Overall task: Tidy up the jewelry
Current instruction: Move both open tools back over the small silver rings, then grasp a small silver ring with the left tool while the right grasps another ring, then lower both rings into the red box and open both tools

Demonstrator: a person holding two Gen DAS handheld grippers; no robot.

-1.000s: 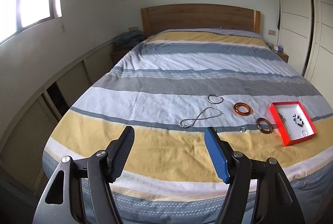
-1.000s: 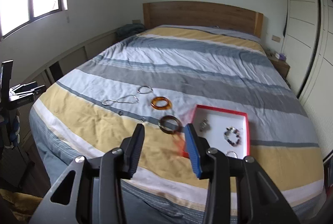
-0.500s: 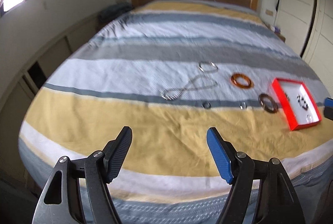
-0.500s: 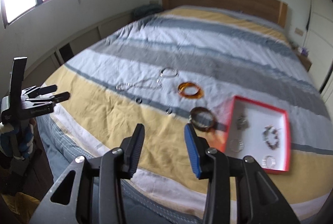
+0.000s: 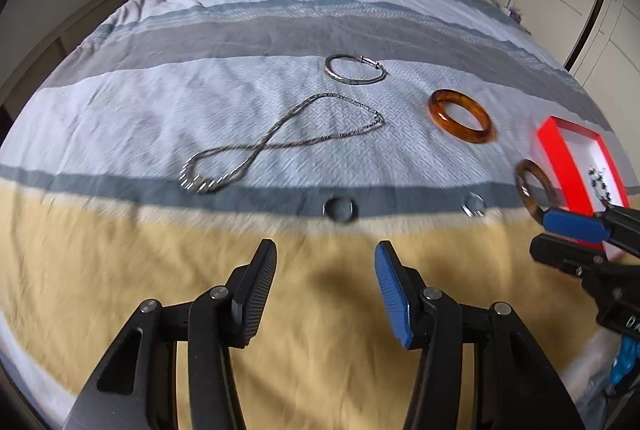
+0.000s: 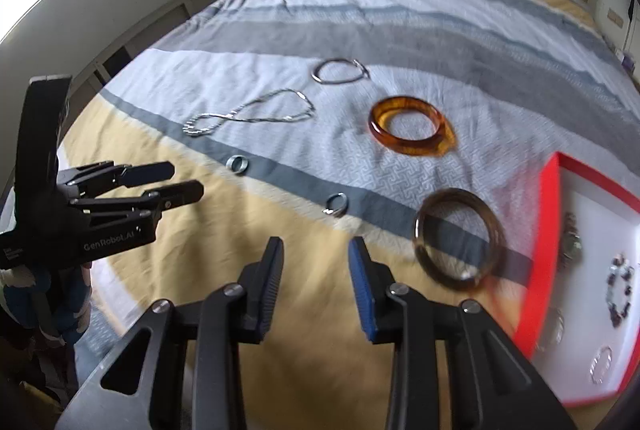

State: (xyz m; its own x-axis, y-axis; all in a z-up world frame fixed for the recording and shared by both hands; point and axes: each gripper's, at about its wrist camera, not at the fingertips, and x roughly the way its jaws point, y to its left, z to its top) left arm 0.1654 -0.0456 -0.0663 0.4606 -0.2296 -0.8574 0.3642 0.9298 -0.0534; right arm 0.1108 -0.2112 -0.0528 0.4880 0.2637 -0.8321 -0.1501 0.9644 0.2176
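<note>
Nearest to me, my left claw (image 5: 326,282) has its jaws apart with nothing between them, and they have just been closing a bit. My right claw (image 6: 316,280) is also apart and empty, with a smaller gap, and it has just been closing too. Both hang over the yellow stripe of the striped bed cover (image 5: 120,270).

Just past them, two small silver finger rings (image 5: 339,208) lie on the grey stripe. They look tiny, hard and slippery. I think I should pinch one across its sides, softly, so it does not pop away.

To the right lies a dark brown round bangle (image 6: 458,238), just beside the red flat box with a white inside (image 6: 548,214). The box already has a few small pieces in it.

Farther out is a clear orange bangle (image 5: 460,116). Both bangles look stiff and smooth. I would grip one side of the hoop.

To the left lies a thin silver chain necklace (image 5: 280,142), floppy and easy to tangle. Farthest is a thin silver wire bracelet (image 5: 355,69), light and bendy.
</note>
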